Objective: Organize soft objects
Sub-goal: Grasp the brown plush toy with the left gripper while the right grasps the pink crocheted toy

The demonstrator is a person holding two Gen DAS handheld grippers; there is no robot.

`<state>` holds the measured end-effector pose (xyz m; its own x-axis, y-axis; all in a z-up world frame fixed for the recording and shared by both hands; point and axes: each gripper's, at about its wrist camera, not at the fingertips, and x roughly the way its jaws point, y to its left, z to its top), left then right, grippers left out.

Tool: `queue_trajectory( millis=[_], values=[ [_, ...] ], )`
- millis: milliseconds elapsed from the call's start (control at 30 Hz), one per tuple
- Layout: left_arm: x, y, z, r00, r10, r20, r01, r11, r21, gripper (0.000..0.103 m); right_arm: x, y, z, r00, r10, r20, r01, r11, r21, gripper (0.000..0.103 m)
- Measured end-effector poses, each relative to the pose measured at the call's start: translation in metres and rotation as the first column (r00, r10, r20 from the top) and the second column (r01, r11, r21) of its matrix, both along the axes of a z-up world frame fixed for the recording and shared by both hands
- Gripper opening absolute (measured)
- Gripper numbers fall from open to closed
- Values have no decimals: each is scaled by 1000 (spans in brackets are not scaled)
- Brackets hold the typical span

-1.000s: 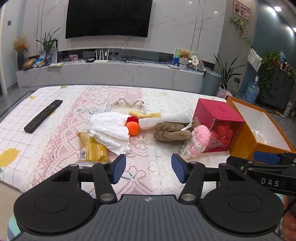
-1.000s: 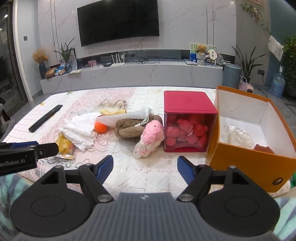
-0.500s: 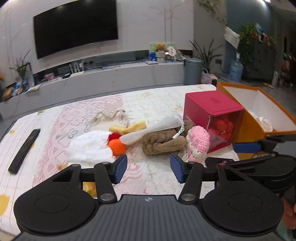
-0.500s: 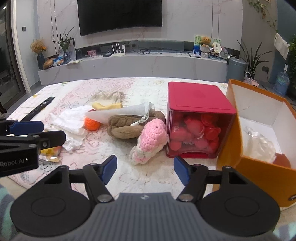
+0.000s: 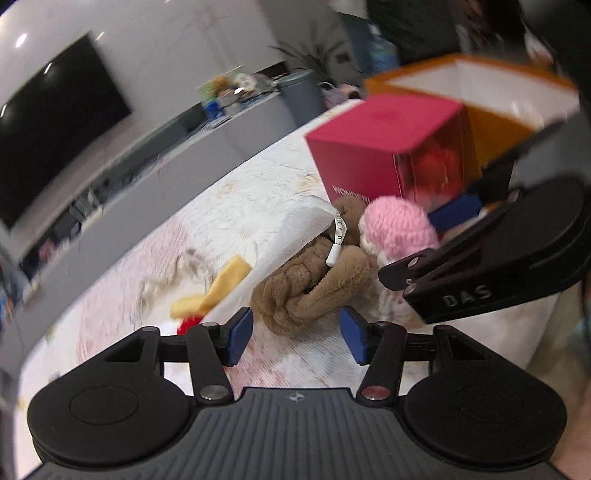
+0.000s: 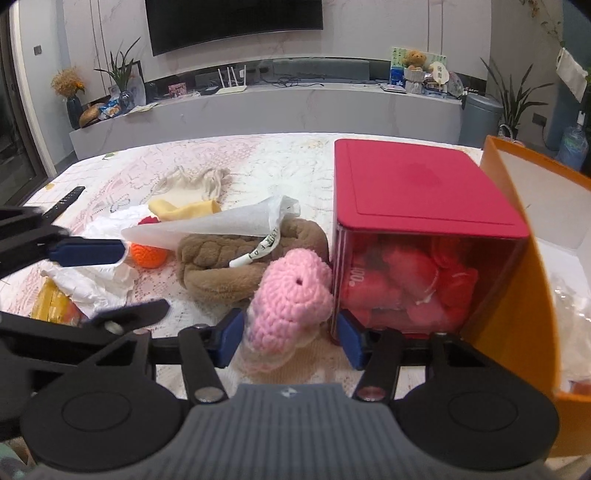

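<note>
A lace-patterned cloth covers the surface (image 6: pixel 295 155), with a dark television (image 6: pixel 232 22) on the wall behind. My left view is tilted and smeared, so much of the room there is hard to make out. The red box (image 6: pixel 424 192) is my landmark; white letters on its side read "WONDERFUL", partly cut off. Just left of it lies the pink knitted toy (image 6: pixel 291 295), its lower end between the spread, empty fingers of my right tongs (image 6: pixel 291 339). Further left, the brown plush knot (image 5: pixel 314 280) lies beyond my left tongs (image 5: pixel 295 334), also open and empty. The orange box (image 6: pixel 517 258), right of the red box, is cut off. "DAS" shows on my right tool.
</note>
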<state>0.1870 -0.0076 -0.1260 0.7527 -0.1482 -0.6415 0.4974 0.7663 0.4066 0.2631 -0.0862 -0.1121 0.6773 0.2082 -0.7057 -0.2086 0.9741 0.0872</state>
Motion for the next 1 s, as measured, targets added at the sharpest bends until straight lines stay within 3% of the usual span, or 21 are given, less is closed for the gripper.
queue_trajectory(
  millis=[133,267,300,533,767,1000],
  values=[
    [9,-16,-21,996,-79,45,73,990,122,66,5,-1,-7,1000,10,-15,-10,1000,23,56],
    [13,-32,-44,982,-146,122,108,956,273,65,9,-1,-10,1000,9,-24,-8,999,40,56],
    [12,-33,-47,976,-170,137,126,951,281,65,10,-1,-11,1000,8,-27,-6,999,47,55],
    [20,-32,-58,973,-190,129,156,959,236,65,18,-7,-22,997,-19,-77,27,995,100,49],
    [15,-29,-62,976,-146,160,107,967,230,36,14,-10,-21,997,-16,-72,25,991,133,33],
    [12,-24,-21,996,-20,86,14,997,73,30,2,-12,-5,1000,9,-25,-6,993,116,29]
  ],
)
